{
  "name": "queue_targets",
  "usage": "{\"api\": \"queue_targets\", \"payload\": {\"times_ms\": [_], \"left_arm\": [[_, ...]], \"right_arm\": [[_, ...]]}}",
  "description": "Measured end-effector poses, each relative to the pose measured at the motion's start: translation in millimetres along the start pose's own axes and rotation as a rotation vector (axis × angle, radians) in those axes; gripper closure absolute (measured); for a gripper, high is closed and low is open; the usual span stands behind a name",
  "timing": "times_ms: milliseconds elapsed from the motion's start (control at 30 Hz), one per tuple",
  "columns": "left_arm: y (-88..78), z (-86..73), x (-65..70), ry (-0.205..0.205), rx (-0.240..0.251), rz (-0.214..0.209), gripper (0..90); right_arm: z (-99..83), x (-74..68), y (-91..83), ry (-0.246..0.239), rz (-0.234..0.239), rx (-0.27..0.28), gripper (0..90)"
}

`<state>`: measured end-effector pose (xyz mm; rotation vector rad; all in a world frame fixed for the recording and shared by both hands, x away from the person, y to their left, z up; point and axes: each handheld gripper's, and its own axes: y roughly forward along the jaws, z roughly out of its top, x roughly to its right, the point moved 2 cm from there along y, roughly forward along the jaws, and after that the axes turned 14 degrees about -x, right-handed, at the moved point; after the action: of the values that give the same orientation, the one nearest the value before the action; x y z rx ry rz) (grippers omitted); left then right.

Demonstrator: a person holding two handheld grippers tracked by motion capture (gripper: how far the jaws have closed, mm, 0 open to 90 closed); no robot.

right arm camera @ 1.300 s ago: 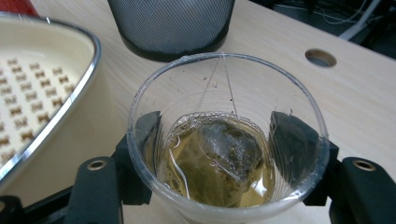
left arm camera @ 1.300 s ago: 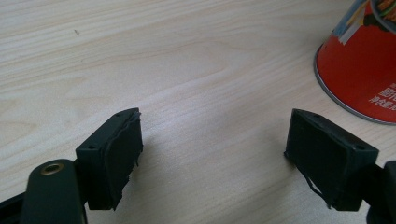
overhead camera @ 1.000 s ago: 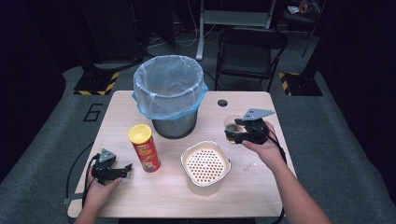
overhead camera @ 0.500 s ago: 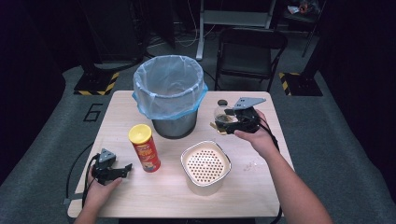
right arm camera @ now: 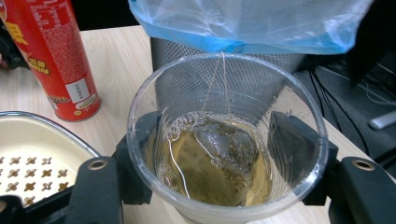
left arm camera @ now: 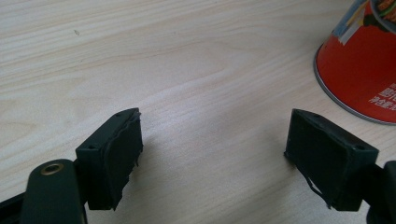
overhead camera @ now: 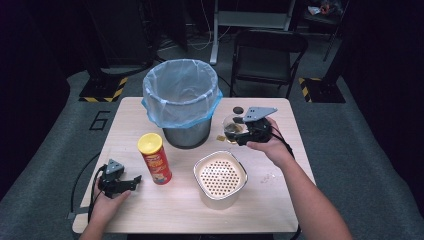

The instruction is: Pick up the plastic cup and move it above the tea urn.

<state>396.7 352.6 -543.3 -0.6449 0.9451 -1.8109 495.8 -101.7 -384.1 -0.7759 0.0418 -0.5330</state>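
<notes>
My right gripper (overhead camera: 239, 134) (right arm camera: 224, 154) is shut on a clear plastic cup (overhead camera: 232, 129) (right arm camera: 224, 140) that holds a used tea bag (right arm camera: 224, 154) in brownish liquid. I hold the cup above the table just right of the grey bin (overhead camera: 183, 102) lined with a blue bag (right arm camera: 243, 21). My left gripper (overhead camera: 134, 181) (left arm camera: 212, 158) rests open on the table at the front left, nothing between its jaws, next to the red chips can (overhead camera: 154, 158) (left arm camera: 364, 70).
A white strainer bowl (overhead camera: 220, 178) (right arm camera: 32, 154) with a perforated insert sits in the front middle of the wooden table (overhead camera: 165, 210). A small dark disc (overhead camera: 238, 110) lies at the back right. A folding chair (overhead camera: 267, 60) stands behind the table.
My right gripper has carried the cup leftward, from the table's right side toward the bin. The left gripper has not moved.
</notes>
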Motion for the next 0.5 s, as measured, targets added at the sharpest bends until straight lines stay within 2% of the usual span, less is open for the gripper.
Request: {"api": "queue_targets", "payload": {"times_ms": [333, 433, 500], "left_arm": [[-0.2, 0.0, -0.3, 0.003, -0.001, 0.004, 18.2], [0.0, 0.0, 0.0, 0.0, 0.0, 0.0, 18.2], [-0.2, 0.0, -0.2, 0.002, -0.001, 0.003, 18.2]], "right_arm": [[-0.2, -7.9, 15.4, -0.108, 0.0, -0.008, 35.5], [-0.2, -11.8, 16.0, -0.163, -0.019, -0.008, 35.6], [-0.9, -12.8, 16.4, -0.176, -0.026, -0.006, 35.6]]}}
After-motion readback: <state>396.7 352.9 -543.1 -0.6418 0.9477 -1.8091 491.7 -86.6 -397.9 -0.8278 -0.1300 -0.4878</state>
